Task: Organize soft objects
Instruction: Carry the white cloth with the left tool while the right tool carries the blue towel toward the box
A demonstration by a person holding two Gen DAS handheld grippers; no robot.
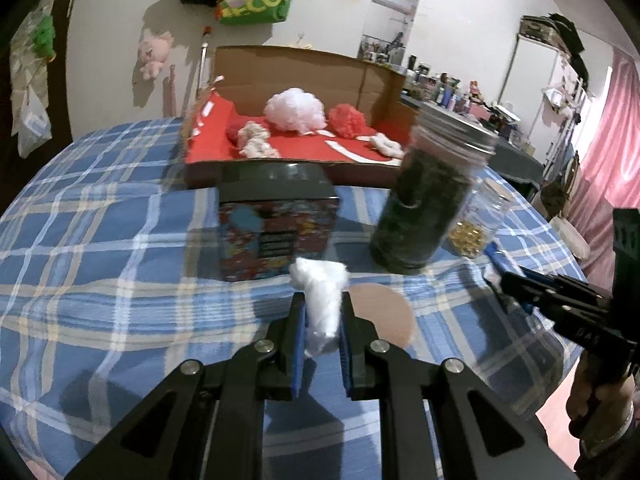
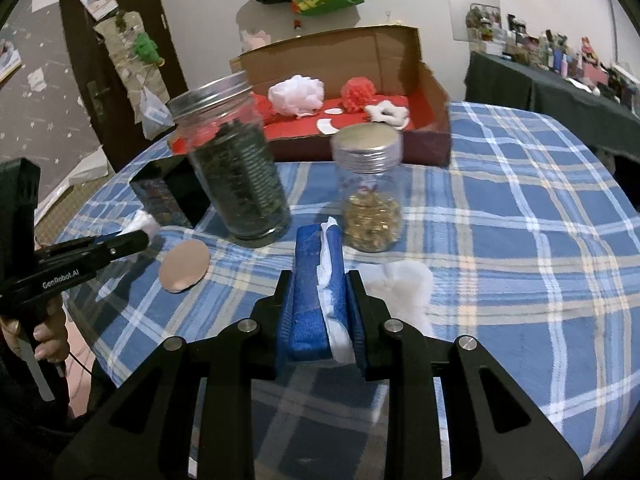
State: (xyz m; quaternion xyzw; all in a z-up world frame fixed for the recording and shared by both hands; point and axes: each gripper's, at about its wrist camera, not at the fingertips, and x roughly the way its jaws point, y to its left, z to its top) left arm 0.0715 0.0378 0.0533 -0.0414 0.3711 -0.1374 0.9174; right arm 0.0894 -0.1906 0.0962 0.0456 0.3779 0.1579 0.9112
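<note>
The left gripper clamps a fluffy white cotton wad between narrow jaws. The right gripper pinches a blue foam block with crumpled white tissue. Ahead stand a dark-filled glass jar, a smaller jar and a printed tin. Beyond them, a cardboard box holds pompoms. Plaid cloth lies bare to the right.

Left gripper jaws pinch what looks like white cotton.

Both wrist views look downward, close over the table, sharing the jars.
</note>
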